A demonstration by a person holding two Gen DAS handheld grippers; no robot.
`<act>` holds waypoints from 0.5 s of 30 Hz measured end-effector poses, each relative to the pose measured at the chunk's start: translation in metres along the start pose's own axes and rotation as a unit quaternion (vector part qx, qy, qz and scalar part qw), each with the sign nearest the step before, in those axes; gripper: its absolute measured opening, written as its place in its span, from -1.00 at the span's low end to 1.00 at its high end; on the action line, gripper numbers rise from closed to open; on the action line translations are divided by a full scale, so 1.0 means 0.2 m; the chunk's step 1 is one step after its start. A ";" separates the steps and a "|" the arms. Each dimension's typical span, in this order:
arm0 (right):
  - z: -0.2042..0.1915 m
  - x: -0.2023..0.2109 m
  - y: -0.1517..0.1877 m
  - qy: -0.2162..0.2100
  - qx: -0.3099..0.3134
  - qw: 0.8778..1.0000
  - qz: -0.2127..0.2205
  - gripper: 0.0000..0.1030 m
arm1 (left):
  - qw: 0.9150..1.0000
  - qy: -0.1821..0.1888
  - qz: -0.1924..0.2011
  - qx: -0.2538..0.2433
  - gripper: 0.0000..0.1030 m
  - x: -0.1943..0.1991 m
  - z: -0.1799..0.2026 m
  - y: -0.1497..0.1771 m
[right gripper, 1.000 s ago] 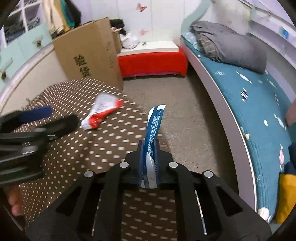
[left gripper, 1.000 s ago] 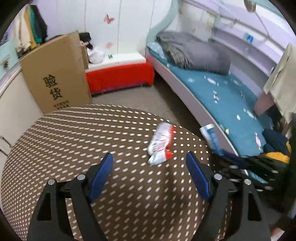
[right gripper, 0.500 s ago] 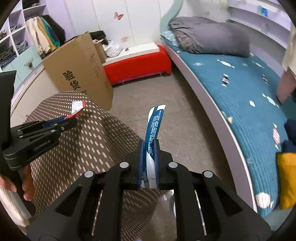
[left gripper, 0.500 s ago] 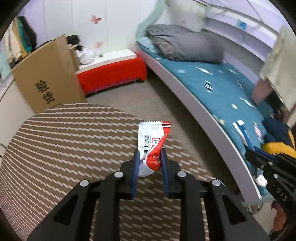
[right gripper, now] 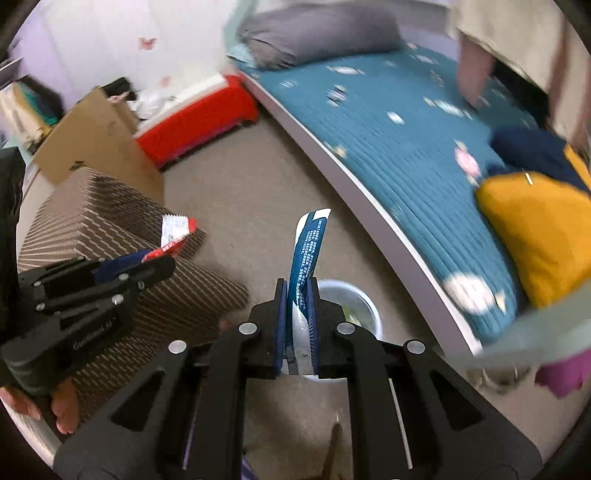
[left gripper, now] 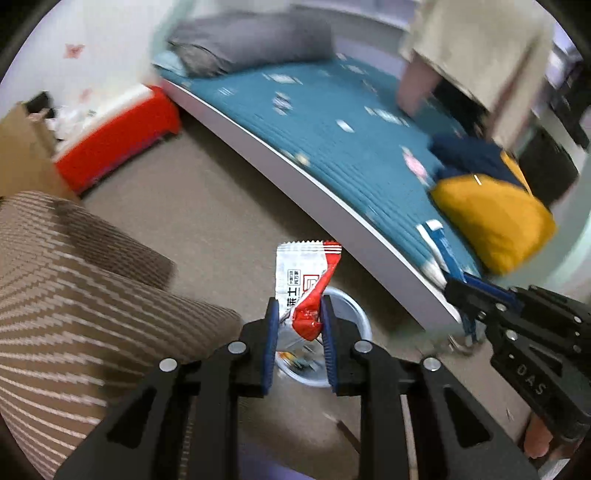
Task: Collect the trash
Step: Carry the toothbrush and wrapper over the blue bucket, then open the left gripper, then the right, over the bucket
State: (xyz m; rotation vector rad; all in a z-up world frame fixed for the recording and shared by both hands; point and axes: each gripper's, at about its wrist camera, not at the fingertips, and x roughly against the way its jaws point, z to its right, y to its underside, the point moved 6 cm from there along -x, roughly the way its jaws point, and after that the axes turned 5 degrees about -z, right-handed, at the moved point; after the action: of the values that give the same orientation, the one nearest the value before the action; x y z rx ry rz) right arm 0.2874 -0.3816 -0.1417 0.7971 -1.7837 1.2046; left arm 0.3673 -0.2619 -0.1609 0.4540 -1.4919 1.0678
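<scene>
Beige carpet floor [left gripper: 221, 206], white bin [left gripper: 354, 317] below: left gripper [left gripper: 298, 321] clamped on red-and-white wrapper [left gripper: 304, 280], right gripper [right gripper: 297, 306] clamped on blue wrapper [right gripper: 308, 247], both over the bin; teal bed [right gripper: 399, 122] beyond.

Home bedroom: bed [left gripper: 332, 122] w/ teal quilt, grey pillow [right gripper: 317, 33].

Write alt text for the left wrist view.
The left gripper is shut on a red and white wrapper, held above a white bin on the carpet. At right, the right gripper pinches a blue wrapper beside the teal bed.
</scene>
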 end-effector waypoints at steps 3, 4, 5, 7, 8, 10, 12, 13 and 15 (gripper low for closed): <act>0.12 -0.03 0.08 0.007 -0.018 1.000 -0.013 -0.78 | 0.999 -0.011 -0.030 -0.026 0.18 -0.12 0.13 0.05; 0.15 -0.04 0.11 0.009 -0.024 0.999 -0.018 -0.78 | 0.999 -0.024 -0.024 -0.023 0.22 -0.13 0.13 0.06; 0.17 -0.05 0.13 0.011 -0.030 0.999 -0.021 -0.78 | 0.999 -0.033 -0.021 -0.020 0.22 -0.15 0.12 0.07; 0.19 -0.07 0.15 0.004 -0.037 0.999 -0.026 -0.78 | 0.999 -0.035 -0.029 -0.013 0.22 -0.16 0.10 0.07; 0.18 -0.08 0.16 -0.002 -0.036 0.999 -0.029 -0.78 | 0.999 -0.037 -0.029 -0.004 0.22 -0.15 0.07 0.08; 0.14 -0.11 0.15 -0.011 -0.028 0.999 -0.031 -0.73 | 0.999 -0.044 -0.023 0.009 0.22 -0.12 0.02 0.08; 0.10 -0.15 0.13 -0.004 -0.019 0.999 -0.031 0.27 | 0.998 -0.050 -0.019 0.018 0.24 -0.09 -0.03 0.10; 0.12 -0.16 0.12 0.004 -0.027 0.999 -0.030 0.51 | 0.998 -0.056 -0.018 0.020 0.31 -0.08 -0.05 0.13; 0.14 -0.14 0.12 0.007 -0.043 0.999 -0.008 0.51 | 0.997 -0.068 -0.015 0.023 0.33 -0.04 -0.06 0.15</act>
State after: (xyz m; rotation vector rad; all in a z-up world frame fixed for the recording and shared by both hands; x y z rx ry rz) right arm 0.2722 -0.3975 -0.1823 0.7510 -1.8018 1.1126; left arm 0.3514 -0.2397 -0.1803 0.5897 -1.5780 1.0664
